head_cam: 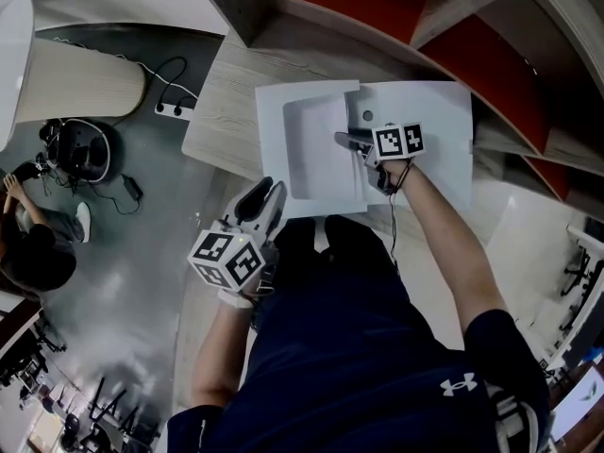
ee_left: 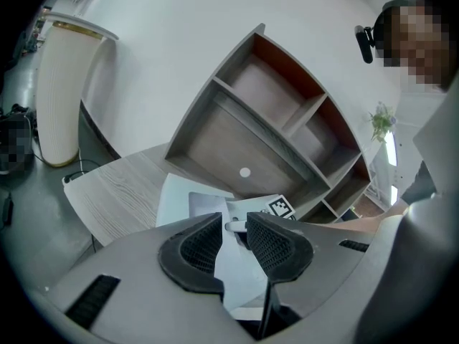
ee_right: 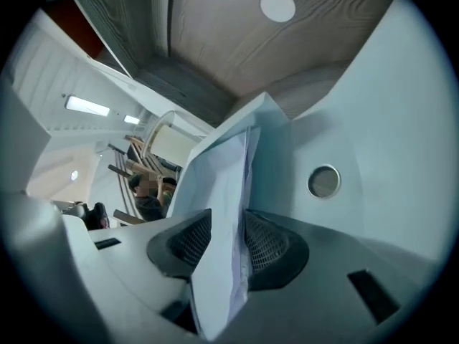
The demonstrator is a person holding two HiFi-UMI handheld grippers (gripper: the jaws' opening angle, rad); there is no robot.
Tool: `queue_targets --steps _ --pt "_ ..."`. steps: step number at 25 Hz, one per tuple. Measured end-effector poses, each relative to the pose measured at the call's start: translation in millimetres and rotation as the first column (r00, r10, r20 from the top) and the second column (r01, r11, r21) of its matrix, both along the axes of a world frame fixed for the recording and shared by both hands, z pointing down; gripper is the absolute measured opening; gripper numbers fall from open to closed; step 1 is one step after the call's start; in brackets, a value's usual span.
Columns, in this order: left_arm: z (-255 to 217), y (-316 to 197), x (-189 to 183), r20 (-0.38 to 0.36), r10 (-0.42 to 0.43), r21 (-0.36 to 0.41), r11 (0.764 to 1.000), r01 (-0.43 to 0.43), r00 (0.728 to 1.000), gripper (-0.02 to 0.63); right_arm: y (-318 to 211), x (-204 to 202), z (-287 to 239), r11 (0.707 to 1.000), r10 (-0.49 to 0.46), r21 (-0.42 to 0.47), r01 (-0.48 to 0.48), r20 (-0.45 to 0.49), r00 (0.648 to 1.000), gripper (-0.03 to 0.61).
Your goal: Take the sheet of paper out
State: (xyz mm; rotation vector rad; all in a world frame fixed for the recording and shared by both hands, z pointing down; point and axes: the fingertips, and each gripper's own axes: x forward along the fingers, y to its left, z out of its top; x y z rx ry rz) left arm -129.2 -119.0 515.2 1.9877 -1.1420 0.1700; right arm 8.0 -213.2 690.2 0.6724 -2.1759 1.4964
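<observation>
A white folder (head_cam: 311, 149) lies open on the light wooden table (head_cam: 222, 121), in front of the shelf. My right gripper (head_cam: 344, 140) reaches over the folder's middle fold. In the right gripper view a raised white sheet of paper (ee_right: 229, 185) stands on edge between the right gripper's (ee_right: 228, 239) jaws, which are still apart. It lies against the right pad (ee_right: 269, 246). The folder's inner face (ee_right: 373, 135) carries a round snap (ee_right: 323, 180). My left gripper (head_cam: 269, 194) hovers at the folder's near-left corner. The left gripper (ee_left: 233, 235) is open and nothing is between its pads. Beyond it lies the folder (ee_left: 179, 196).
A curved wooden shelf unit (head_cam: 377, 8) with red back panels rises behind the table. A power strip and cables (head_cam: 170, 109) lie on the grey floor to the left. A person (head_cam: 38, 253) sits there. A tall white column (ee_left: 61, 92) stands left of the table.
</observation>
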Motion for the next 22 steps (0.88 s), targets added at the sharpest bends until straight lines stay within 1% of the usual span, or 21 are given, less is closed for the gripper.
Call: queue_targets --steps 2,4,6,8,13,14,16,17,19,22 --pt "2.8 0.0 -1.7 -0.006 -0.007 -0.012 1.0 0.007 1.0 0.115 -9.2 -6.8 -4.6 0.999 0.008 0.034 -0.009 0.02 1.0 0.147" --pt "4.9 1.0 -2.4 -0.017 -0.016 -0.025 1.0 0.015 1.0 0.114 -13.3 -10.1 -1.1 0.999 0.012 0.047 -0.013 0.008 1.0 0.147" --pt "5.5 1.3 -1.8 -0.021 -0.019 -0.028 0.999 0.018 1.0 0.112 -13.7 -9.3 5.5 0.999 0.012 0.038 -0.011 -0.018 1.0 0.147" --pt "4.7 -0.3 -2.0 -0.022 -0.022 -0.027 0.999 0.021 1.0 0.112 -9.3 -7.5 9.5 1.0 -0.004 0.005 0.004 -0.045 0.999 0.131" --pt "4.6 -5.8 -5.9 -0.031 -0.031 -0.033 0.999 0.03 0.999 0.11 11.7 -3.6 14.8 0.991 -0.097 -0.101 0.087 -0.091 0.991 0.112" --pt "5.5 -6.3 -5.9 -0.033 -0.031 -0.034 0.999 0.03 0.999 0.109 13.7 -2.5 16.9 0.989 -0.105 -0.111 0.094 -0.099 0.99 0.102" --pt "7.3 -6.8 -5.4 -0.039 -0.031 -0.04 0.999 0.029 0.999 0.109 15.2 -1.4 21.5 0.988 -0.113 -0.115 0.099 -0.115 0.987 0.055" --pt "7.9 -7.2 -4.7 -0.043 -0.032 -0.043 0.999 0.03 0.999 0.109 15.4 -1.4 22.8 0.989 -0.113 -0.111 0.1 -0.114 0.987 0.04" --pt "7.5 -8.8 -2.6 -0.05 -0.033 -0.045 0.999 0.03 0.998 0.107 15.5 -2.9 21.2 0.99 -0.104 -0.1 0.095 -0.086 0.991 0.021" --pt "4.9 -10.6 -1.0 -0.051 -0.029 -0.045 0.999 0.026 0.998 0.106 15.9 -2.1 15.7 0.994 -0.064 -0.089 0.06 -0.039 0.997 0.017"
